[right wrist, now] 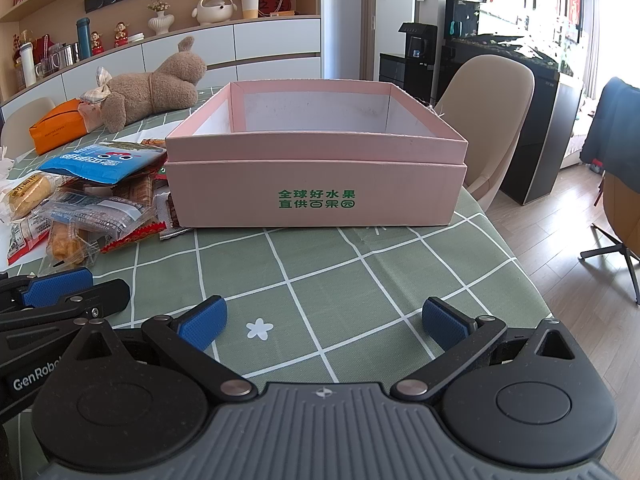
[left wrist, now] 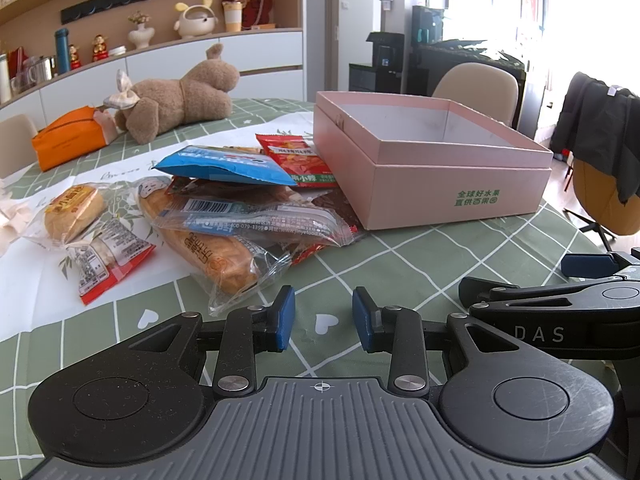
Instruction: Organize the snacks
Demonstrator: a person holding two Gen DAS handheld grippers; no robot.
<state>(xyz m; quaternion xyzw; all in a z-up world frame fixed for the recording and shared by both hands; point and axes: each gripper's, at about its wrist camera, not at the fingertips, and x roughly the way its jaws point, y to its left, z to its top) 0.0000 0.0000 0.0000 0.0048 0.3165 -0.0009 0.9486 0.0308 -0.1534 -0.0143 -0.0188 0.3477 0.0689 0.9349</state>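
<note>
Hovering with left gripper [left wrist: 323,318] and right gripper [right wrist: 323,322] both released and empty, aiming low for the nearest bread packet [left wrist: 216,248] in the bench pile beside the empty pink box [right wrist: 316,184].

Left gripper [left wrist: 323,318]: low over the table, blue pads apart, nothing between them.
Right gripper [left wrist: 576,280]: partly in frame at right edge; jaw state not discernible.
Snack pile [left wrist: 224,208]: loose packets heaped left of centre, blue packet [left wrist: 226,165] on top, bread in clear wrap [left wrist: 216,252] nearest.
Pink box [left wrist: 432,176]: open, interior bare (green print on front wall), touching the pile.
Plush toy [left wrist: 180,96]: lying behind the pile.
Tablecloth [left wrist: 400,264]: green, white grid.
</note>
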